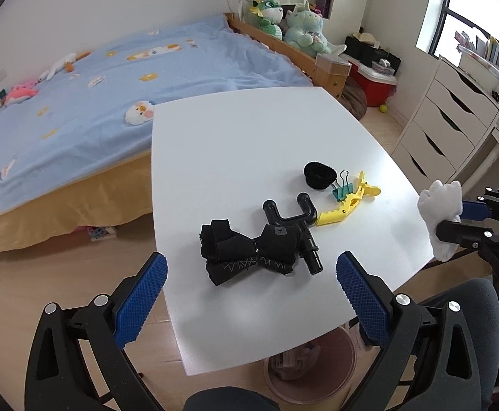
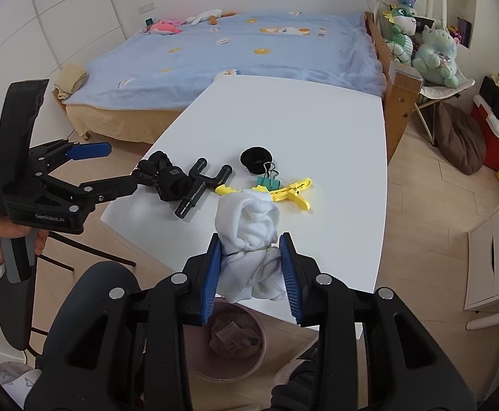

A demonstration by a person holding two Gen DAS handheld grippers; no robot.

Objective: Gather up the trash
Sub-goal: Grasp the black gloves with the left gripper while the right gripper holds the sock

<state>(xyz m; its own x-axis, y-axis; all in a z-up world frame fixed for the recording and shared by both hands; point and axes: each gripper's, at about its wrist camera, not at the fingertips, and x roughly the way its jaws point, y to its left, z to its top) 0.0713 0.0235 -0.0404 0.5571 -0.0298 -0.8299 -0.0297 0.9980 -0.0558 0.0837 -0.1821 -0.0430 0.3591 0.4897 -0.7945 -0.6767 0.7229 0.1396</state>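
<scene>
Two grippers hover at the near edge of a white table point(image 1: 249, 130). Nearest, the right gripper point(image 2: 251, 267) is clenched on a bundle of white cloth point(image 2: 249, 226), held above the table's near edge, with a pink bin point(image 2: 229, 339) on the floor below. The left gripper point(image 1: 251, 294) hangs with its jaws spread wide and nothing between them, just before a black cloth bundle point(image 1: 249, 251) lying on the table. Touching that bundle is a black forked plastic part point(image 1: 294, 221). Beyond lie a yellow clip point(image 1: 350, 202), a green binder clip point(image 1: 342, 188) and a black hair tie point(image 1: 319, 173), close together. Farther off stands a bed point(image 1: 112, 96) with a blue cover.
</scene>
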